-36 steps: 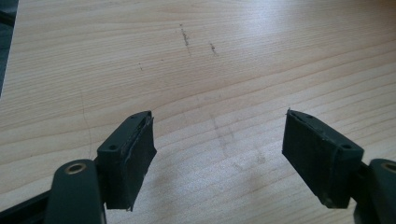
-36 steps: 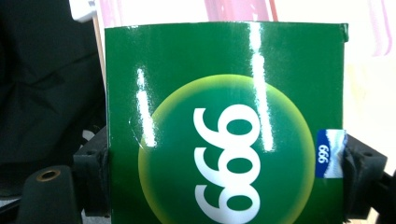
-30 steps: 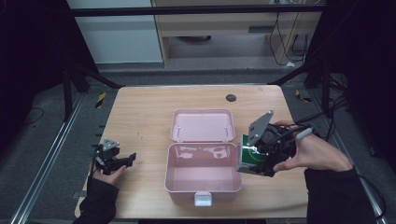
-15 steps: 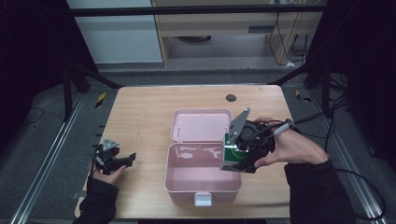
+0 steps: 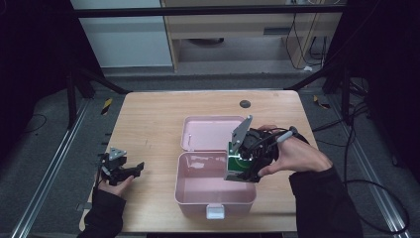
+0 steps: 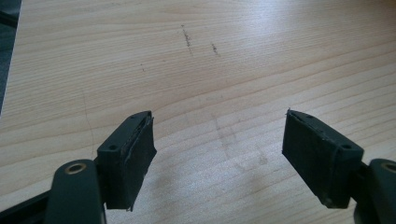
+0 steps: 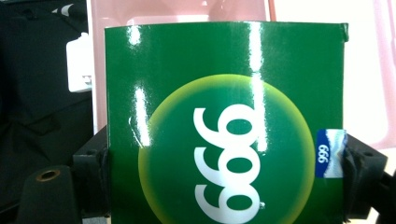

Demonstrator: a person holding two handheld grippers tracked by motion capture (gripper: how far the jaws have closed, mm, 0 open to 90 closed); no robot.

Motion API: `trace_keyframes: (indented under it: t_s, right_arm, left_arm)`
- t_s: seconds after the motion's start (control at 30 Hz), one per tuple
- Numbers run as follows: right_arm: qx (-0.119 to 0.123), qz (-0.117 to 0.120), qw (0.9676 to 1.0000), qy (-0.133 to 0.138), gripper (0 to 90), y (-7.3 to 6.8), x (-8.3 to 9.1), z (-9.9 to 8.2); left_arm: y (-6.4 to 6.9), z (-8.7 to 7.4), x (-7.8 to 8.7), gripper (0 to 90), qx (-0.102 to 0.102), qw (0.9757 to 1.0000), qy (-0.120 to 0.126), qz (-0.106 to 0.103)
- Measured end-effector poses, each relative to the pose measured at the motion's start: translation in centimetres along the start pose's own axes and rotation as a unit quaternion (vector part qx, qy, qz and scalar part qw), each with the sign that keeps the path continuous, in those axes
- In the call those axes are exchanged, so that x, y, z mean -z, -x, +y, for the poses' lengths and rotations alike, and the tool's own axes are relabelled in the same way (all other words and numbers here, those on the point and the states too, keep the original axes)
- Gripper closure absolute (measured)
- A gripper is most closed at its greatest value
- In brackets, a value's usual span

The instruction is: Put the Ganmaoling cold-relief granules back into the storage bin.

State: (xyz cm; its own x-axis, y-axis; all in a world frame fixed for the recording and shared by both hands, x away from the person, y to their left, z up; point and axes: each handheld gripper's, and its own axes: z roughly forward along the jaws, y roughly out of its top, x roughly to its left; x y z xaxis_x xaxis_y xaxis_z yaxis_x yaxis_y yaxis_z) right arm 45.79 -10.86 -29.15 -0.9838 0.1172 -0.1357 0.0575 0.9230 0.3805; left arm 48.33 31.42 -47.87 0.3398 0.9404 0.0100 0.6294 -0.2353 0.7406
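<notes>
A: Grippers first: which one is carrying something?

B: The right gripper (image 5: 242, 166) is clamping a green box (image 5: 238, 163), its jaws pressing on the box's two side edges. In the right gripper view the green box (image 7: 224, 126) is showing a yellow-green disc with white digits and a small blue label at one edge

A: Where is the green box sitting relative to the table?

B: It is hanging tilted over the right part of an open pink case (image 5: 198, 191), above the case's lower tray and just in front of the raised lid (image 5: 208, 131). The case is resting at the middle of the wooden table (image 5: 148, 119), with a white latch (image 5: 215, 211) on its near wall. Whether the box is touching the case's rim cannot be told

A: And the other hand?

B: The left gripper (image 5: 130, 169) is lying low near the table's left edge, well apart from the case. Its jaws are standing wide apart with nothing between them; the left gripper view is showing bare wood with a few faint dark marks (image 6: 187, 37) ahead of the fingertips (image 6: 133, 144)

A: Anything else on the tabletop?

B: A small dark round spot (image 5: 244, 104) is sitting near the far edge
</notes>
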Motion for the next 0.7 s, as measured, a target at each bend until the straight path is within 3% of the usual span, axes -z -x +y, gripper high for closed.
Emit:
trace_keyframes:
  t_s: [0.4, 0.53, 0.7]
  right_arm:
    - [0.021, 0.004, 0.9997, -0.008, 16.2, -0.2, -2.2, 0.8]
    - [0.014, 0.008, 0.9998, -0.006, 16.2, 0.0, -2.9, 0.4]
    - [0.024, 0.010, 0.9994, -0.020, 16.2, -0.2, -3.7, 0.2]
  left_arm:
    - [-0.1, 0.0, 0.1, 24.4, 0.001, 1.0000, 0.002, 0.000]
    - [-0.1, 0.0, 0.0, 24.3, 0.001, 1.0000, 0.001, 0.000]
    - [-0.1, 0.0, 0.1, 24.3, 0.002, 1.0000, 0.002, 0.001]
